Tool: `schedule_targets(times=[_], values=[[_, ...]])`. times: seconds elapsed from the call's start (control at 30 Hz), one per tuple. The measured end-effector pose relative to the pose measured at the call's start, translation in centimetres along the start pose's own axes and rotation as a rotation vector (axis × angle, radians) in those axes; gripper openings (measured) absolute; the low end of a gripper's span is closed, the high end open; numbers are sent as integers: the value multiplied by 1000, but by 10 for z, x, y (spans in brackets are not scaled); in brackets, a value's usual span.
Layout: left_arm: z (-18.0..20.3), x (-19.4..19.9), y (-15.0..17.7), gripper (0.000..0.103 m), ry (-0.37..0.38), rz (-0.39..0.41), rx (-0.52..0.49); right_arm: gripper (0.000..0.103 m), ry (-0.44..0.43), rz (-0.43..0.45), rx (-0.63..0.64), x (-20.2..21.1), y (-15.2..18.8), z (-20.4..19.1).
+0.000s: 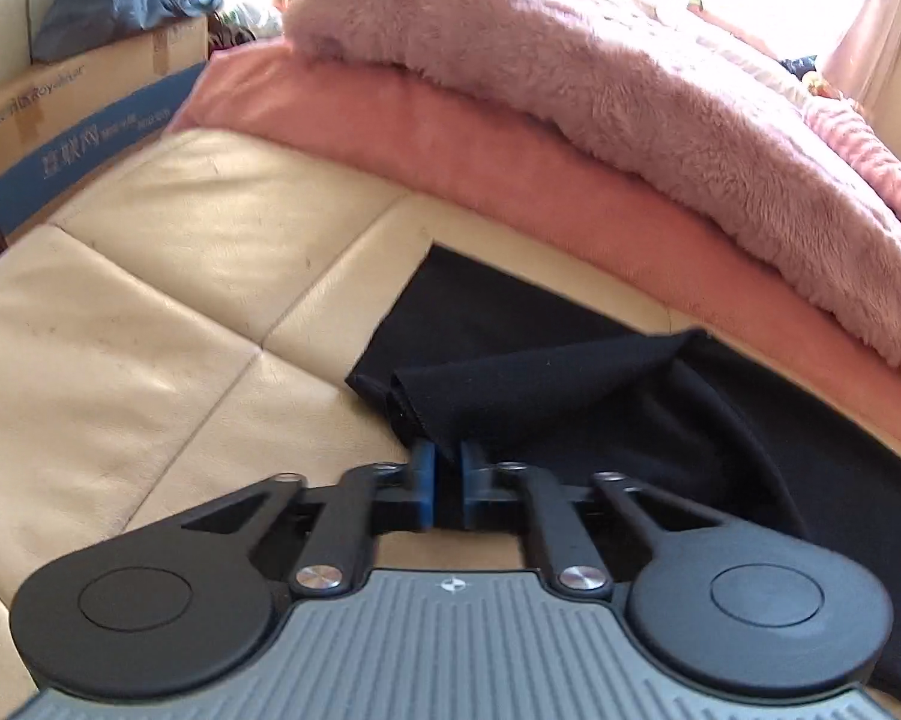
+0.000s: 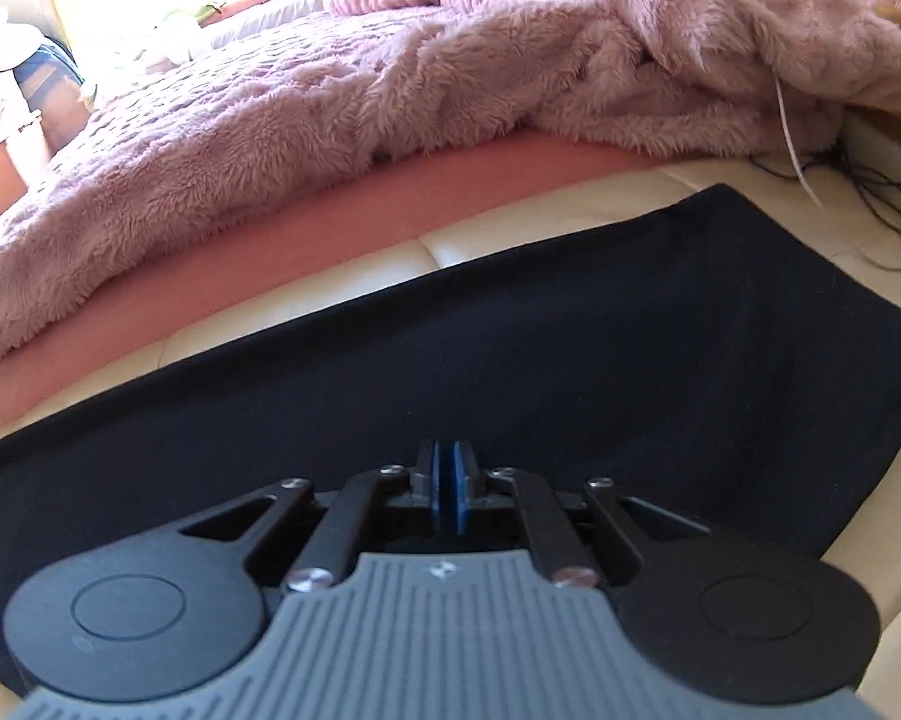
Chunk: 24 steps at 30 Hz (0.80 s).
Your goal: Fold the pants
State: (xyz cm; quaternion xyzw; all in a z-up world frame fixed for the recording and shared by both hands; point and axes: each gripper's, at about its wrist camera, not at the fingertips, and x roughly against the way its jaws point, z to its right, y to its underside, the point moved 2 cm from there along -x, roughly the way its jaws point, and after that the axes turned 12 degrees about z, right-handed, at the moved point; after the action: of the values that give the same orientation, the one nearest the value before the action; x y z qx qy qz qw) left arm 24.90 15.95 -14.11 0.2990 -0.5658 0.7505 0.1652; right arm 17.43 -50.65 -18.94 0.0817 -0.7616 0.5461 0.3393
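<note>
Black pants [image 1: 540, 384] lie on a cream leather surface [image 1: 180, 300]. In the left wrist view their near corner is lifted into a folded peak, and my left gripper [image 1: 448, 459] is shut on that fold, with cloth pinched between the blue pads. In the right wrist view the pants [image 2: 570, 348] lie flat as a long dark band across the cream leather [image 2: 840, 510]. My right gripper [image 2: 448, 459] hovers over the band's near part, its blue pads pressed together with no cloth visible between them.
A fluffy pink blanket [image 1: 630, 90] is heaped on a pink mattress edge [image 1: 450, 126] just beyond the pants. It also appears in the right wrist view [image 2: 330, 90]. A cardboard box [image 1: 78, 114] with clothes on it stands at far left. Thin cables [image 2: 858, 180] trail at the right.
</note>
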Motion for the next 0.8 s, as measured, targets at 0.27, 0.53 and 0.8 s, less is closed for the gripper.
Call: schedule_targets(times=[0.27, 0.53, 0.8], values=[[10, 38, -62, 3, 81, 152, -43, 1, 20, -38, 34, -3, -4, -1], [0, -43, -69, 1, 5, -91, -239, 1, 26, -41, 27, -5, -5, -1], [-26, -47, -62, 23, -50, -14, -182, 1, 21, -48, 50, -7, -4, -2]])
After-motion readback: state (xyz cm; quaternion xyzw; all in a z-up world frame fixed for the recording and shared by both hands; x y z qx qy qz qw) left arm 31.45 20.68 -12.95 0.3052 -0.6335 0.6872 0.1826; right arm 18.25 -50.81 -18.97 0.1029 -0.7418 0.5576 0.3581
